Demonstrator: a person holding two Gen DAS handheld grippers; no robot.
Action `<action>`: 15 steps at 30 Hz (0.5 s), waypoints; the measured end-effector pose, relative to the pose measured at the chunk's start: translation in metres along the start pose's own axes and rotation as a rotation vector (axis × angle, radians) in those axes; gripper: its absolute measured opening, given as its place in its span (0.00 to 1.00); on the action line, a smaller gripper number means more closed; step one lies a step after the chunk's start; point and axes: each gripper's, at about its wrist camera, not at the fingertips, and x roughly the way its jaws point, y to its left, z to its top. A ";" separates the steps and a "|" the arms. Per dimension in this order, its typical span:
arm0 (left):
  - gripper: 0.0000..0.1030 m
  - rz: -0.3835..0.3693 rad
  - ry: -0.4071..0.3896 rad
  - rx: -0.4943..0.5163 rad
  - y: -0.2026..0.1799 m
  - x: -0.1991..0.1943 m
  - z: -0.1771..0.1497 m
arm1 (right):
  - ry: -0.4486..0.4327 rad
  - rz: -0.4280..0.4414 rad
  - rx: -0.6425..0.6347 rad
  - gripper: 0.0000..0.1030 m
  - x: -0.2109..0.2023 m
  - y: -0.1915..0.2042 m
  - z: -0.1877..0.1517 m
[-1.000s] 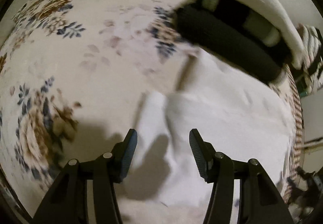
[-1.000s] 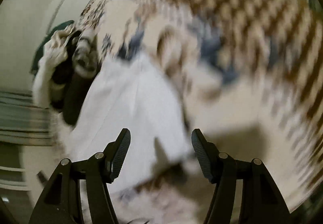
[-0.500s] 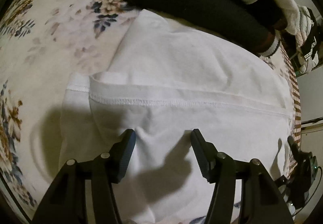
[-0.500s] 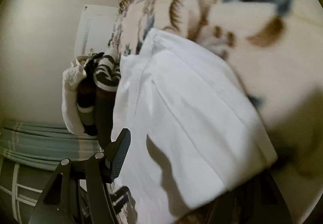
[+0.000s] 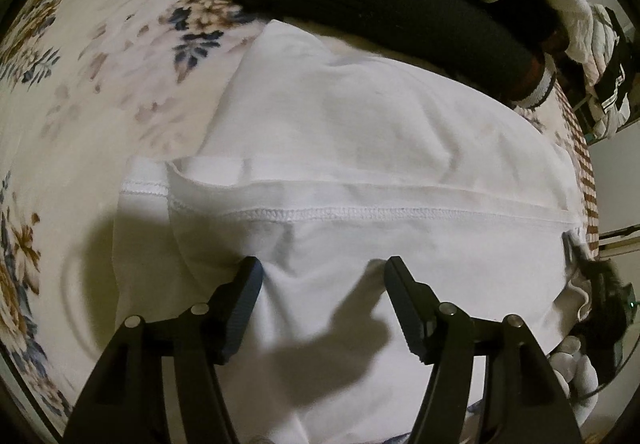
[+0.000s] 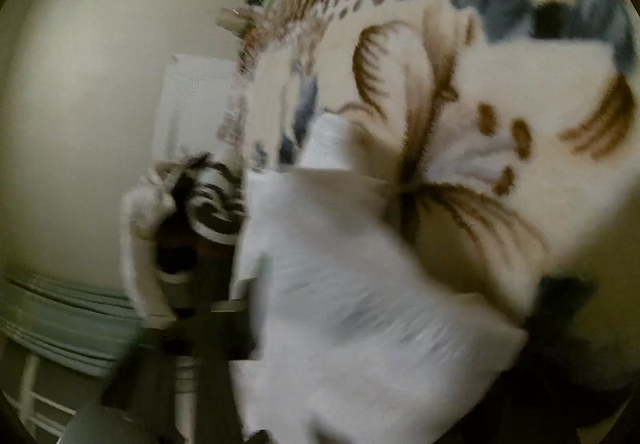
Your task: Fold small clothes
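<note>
Left gripper (image 5: 322,276), fingers apart, sits directly over the white garment (image 5: 360,148) on the floral blanket (image 5: 100,64), stitched hem running crosswise ahead; right gripper's state unreadable through blur.

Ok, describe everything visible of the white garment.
The white garment looks like soft cotton knit, lying flat on the floral blanket and already folded over: a stitched hem crosses its middle, with a lower layer poking out at the left. Its far edge meets the dark socks. The left tongs stand open over its near part. The right view is blurred.
</note>
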 end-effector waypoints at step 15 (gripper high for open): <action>0.60 0.030 -0.147 -0.272 0.123 -0.097 -0.036 | 0.000 -0.220 -0.747 0.08 0.007 0.185 -0.099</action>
